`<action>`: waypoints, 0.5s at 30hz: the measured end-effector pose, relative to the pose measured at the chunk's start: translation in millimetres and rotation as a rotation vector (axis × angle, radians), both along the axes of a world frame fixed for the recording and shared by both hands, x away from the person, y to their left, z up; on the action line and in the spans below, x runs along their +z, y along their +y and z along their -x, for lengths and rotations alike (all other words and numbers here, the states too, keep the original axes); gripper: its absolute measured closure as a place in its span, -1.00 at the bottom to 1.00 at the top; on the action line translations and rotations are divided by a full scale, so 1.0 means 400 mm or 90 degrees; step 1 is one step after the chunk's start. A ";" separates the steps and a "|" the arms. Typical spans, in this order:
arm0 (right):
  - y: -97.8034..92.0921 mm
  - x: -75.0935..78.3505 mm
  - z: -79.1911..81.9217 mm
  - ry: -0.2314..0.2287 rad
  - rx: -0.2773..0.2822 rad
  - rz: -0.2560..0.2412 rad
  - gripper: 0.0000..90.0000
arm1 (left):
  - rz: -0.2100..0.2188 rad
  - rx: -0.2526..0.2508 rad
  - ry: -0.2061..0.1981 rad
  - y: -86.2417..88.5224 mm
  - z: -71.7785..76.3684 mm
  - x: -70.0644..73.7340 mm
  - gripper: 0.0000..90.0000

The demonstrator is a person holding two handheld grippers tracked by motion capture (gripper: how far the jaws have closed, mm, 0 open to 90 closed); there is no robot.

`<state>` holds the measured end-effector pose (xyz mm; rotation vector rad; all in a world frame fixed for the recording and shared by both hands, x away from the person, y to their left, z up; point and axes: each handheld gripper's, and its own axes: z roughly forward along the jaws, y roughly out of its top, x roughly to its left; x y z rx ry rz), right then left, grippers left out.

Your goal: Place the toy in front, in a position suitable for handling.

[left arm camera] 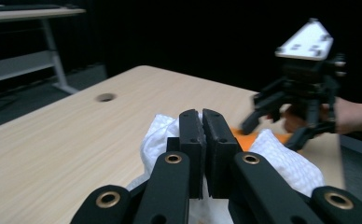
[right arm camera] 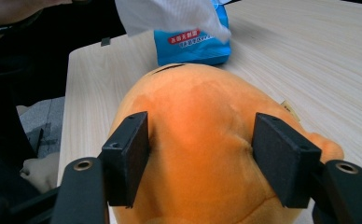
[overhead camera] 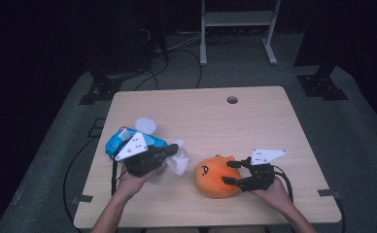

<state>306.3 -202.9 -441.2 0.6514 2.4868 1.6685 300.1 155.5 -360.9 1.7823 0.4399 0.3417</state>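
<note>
High view: your left claw [overhead camera: 169, 154] pinches white tissue [overhead camera: 179, 162], jaws clamped tight on it, just left of orange plush [overhead camera: 215, 175]. Tissue held off surface [overhead camera: 254, 121], likely so it can wipe plush. Blue tissue pack [overhead camera: 116, 141] lies farther left of plush, behind left claw, out of the way. Your right claw [overhead camera: 231, 172] spread wide, pads set either side of plush; right gripper view shows pads at its flanks, seemingly bracing it against sliding while you wipe. Plush sits on surface, near front edge.
</note>
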 end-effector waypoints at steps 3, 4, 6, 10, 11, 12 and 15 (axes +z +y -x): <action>0.002 0.008 0.002 0.006 0.003 0.007 -0.28 | -0.007 -0.036 0.004 -0.055 0.004 -0.009 0.93; 0.003 0.013 0.003 0.001 0.004 0.016 -0.29 | -0.008 -0.049 0.007 -0.073 0.005 -0.012 0.93; 0.003 0.032 0.010 -0.019 0.002 0.032 -0.35 | -0.008 -0.072 0.009 -0.106 0.008 -0.017 0.93; -0.007 0.089 0.026 -0.085 0.022 0.005 -0.43 | -0.036 -0.137 0.016 -0.175 0.020 -0.029 0.93; -0.007 0.089 0.026 -0.085 0.022 0.005 -0.43 | -0.036 -0.137 0.016 -0.175 0.020 -0.029 0.93; -0.007 0.107 0.033 -0.103 0.033 -0.005 -0.43 | -0.048 -0.155 0.020 -0.192 0.024 -0.036 0.93; 0.000 0.119 0.041 -0.122 0.049 -0.005 -0.42 | -0.059 -0.175 0.024 -0.208 0.028 -0.045 0.92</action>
